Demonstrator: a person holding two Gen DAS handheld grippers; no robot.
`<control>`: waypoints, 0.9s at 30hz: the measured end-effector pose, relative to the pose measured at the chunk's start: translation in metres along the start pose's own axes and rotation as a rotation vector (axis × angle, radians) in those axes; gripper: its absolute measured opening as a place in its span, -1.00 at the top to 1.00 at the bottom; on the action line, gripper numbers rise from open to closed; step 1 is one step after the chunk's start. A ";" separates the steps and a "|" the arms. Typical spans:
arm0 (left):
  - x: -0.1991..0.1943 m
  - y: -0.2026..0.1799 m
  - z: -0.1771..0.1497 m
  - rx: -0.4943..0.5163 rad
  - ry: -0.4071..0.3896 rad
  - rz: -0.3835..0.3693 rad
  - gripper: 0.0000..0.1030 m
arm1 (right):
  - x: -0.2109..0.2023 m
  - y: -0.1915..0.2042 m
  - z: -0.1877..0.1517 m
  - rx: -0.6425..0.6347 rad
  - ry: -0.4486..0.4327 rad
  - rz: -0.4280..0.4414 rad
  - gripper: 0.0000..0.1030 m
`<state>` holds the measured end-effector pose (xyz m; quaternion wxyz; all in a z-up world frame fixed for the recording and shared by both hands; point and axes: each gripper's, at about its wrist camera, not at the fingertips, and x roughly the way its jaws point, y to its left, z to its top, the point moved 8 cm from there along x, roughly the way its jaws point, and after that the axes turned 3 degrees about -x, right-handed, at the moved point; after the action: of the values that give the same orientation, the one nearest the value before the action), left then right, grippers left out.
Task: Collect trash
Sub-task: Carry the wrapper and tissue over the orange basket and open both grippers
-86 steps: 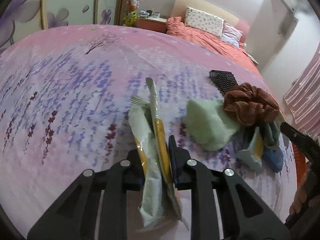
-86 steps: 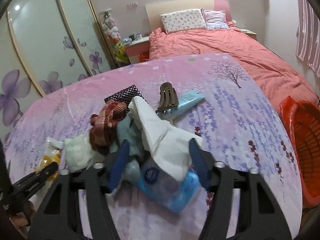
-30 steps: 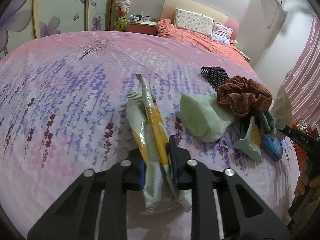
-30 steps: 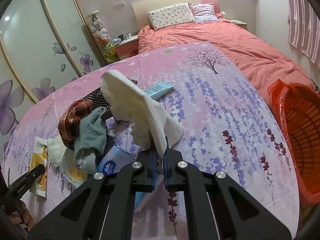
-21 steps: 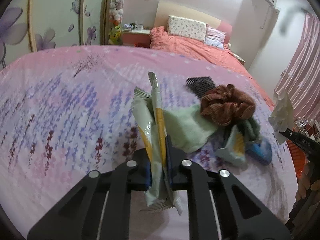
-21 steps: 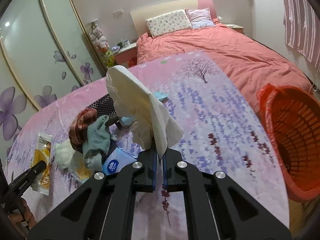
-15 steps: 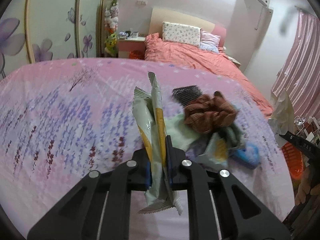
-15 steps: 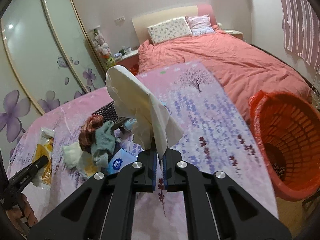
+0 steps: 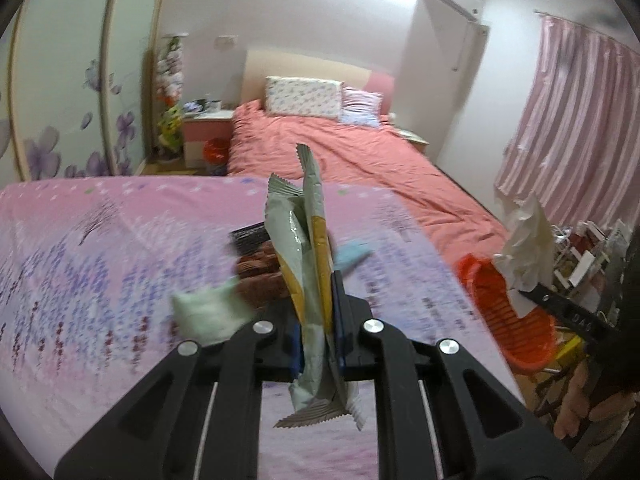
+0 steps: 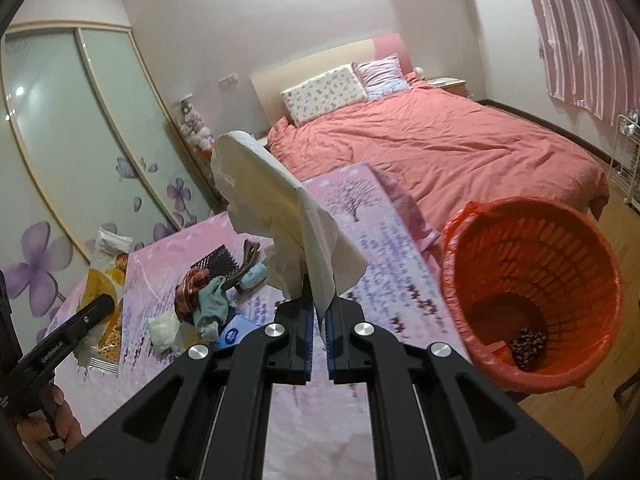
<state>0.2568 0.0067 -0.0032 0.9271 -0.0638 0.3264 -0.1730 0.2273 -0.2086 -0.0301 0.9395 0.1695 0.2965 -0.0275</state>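
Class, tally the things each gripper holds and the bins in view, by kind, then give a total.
Snack wrappers: 1, in the left gripper, wrapper
Crumpled tissues: 1, in the right gripper, tissue
Orange waste baskets: 1, basket
Total: 3

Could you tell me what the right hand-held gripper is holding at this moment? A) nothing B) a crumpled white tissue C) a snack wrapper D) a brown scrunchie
B: the right hand-held gripper is shut on a crumpled white tissue, which sticks up from between its jaws.
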 end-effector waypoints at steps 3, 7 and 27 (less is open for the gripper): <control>0.000 -0.028 0.003 0.027 -0.009 -0.040 0.74 | -0.012 -0.014 0.002 0.020 -0.022 -0.006 0.90; 0.003 -0.063 0.003 0.056 -0.012 -0.089 0.74 | -0.023 -0.033 0.006 0.055 -0.043 -0.013 0.90; 0.070 -0.227 -0.019 0.181 0.082 -0.329 0.73 | -0.033 -0.153 0.019 0.211 -0.079 -0.101 0.90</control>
<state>0.2326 -0.2302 -0.0061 0.8742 -0.0256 0.3321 -0.3533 0.1870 -0.3603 -0.0431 0.9247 0.2512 0.2630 -0.1126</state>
